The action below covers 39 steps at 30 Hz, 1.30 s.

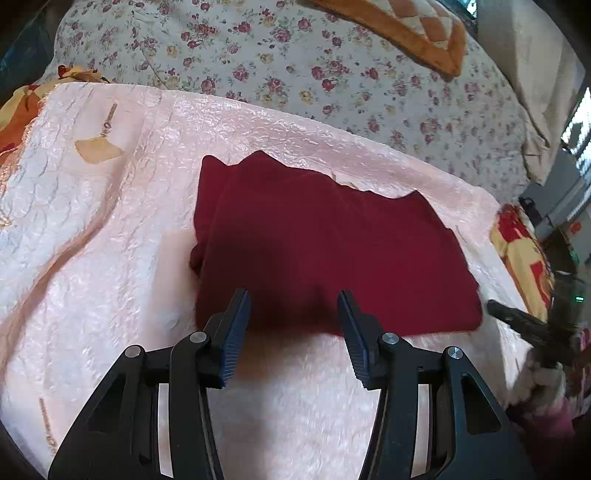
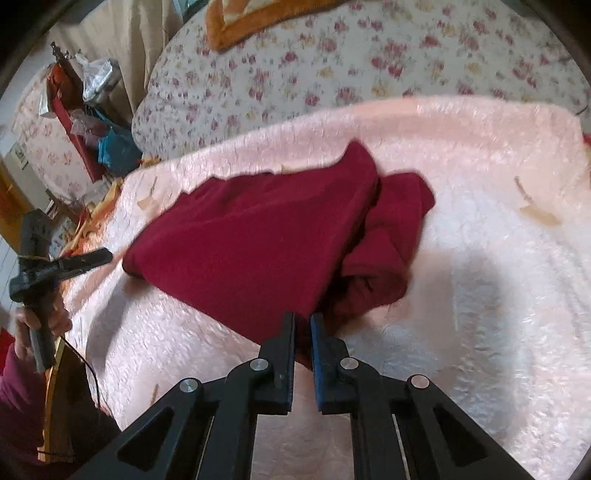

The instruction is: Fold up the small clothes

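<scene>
A dark red garment (image 1: 332,251) lies folded on a pale pink textured blanket (image 1: 110,258). My left gripper (image 1: 293,299) hovers open over the garment's near edge, with nothing pressed between its pads. My right gripper (image 2: 303,319) is shut on the dark red garment (image 2: 251,240) at its near edge, and red cloth shows in the narrow gap between the fingers. Part of the cloth bunches in loose folds to the right of the flat panel in the right wrist view. Each wrist view shows the other gripper at the garment's side corner, the left gripper (image 2: 92,258) and the right gripper (image 1: 517,321).
The blanket covers a bed with a floral quilt (image 1: 295,74) behind it and an orange-edged cushion (image 1: 406,33) at the back. A person's hand (image 2: 40,321) grips the left handle. Cluttered red furniture (image 2: 74,122) stands beyond the bed's left side.
</scene>
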Each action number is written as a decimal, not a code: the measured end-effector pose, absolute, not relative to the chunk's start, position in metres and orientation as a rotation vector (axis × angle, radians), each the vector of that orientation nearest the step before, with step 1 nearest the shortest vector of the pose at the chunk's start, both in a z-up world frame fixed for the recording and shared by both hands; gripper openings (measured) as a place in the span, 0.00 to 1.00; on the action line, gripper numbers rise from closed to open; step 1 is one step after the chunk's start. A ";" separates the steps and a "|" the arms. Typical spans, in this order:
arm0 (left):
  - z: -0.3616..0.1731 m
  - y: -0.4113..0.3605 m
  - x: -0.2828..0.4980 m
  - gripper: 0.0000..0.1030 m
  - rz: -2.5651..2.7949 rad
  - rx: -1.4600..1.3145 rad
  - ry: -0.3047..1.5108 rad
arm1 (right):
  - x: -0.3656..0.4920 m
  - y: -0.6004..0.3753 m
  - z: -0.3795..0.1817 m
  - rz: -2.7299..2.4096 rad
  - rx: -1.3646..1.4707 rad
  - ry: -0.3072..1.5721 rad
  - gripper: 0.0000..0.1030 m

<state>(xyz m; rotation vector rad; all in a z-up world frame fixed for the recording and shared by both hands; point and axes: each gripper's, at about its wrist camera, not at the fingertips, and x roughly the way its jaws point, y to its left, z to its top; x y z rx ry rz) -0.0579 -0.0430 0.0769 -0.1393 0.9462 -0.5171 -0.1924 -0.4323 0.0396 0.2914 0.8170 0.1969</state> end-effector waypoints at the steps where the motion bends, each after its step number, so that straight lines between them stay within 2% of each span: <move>1: 0.074 -0.048 -0.054 0.47 -0.507 -0.139 0.947 | -0.191 -0.431 0.045 0.200 0.291 0.806 0.08; 3: 0.067 -0.059 -0.047 0.47 -0.484 -0.129 0.950 | -0.184 -0.427 0.055 0.201 0.278 0.777 0.15; 4: 0.064 -0.062 -0.043 0.47 -0.476 -0.128 0.954 | -0.179 -0.425 0.057 0.199 0.273 0.776 0.33; 5: 0.062 -0.064 -0.041 0.47 -0.470 -0.129 0.957 | -0.172 -0.422 0.058 0.202 0.271 0.779 0.44; 11: 0.046 -0.072 -0.029 0.48 -0.435 -0.122 0.990 | -0.120 -0.402 0.050 0.211 0.181 0.801 0.44; 18: 0.034 -0.074 -0.024 0.49 -0.429 -0.134 1.013 | -0.077 -0.421 0.009 0.174 0.263 0.872 0.42; 30: 0.033 -0.057 -0.031 0.49 -0.446 -0.288 0.987 | -0.089 -0.407 0.033 0.215 0.232 0.846 0.44; 36: 0.033 -0.048 -0.037 0.49 -0.471 -0.348 0.965 | -0.081 -0.398 0.005 0.198 0.224 0.923 0.46; 37: 0.034 -0.046 -0.038 0.49 -0.482 -0.361 0.959 | -0.081 -0.398 0.005 0.204 0.230 0.919 0.51; 38: 0.036 -0.044 -0.039 0.49 -0.490 -0.376 0.953 | -0.080 -0.397 0.006 0.228 0.245 0.924 0.63; 39: 0.037 -0.041 -0.039 0.49 -0.495 -0.391 0.947 | -0.079 -0.394 0.006 0.265 0.258 0.937 0.70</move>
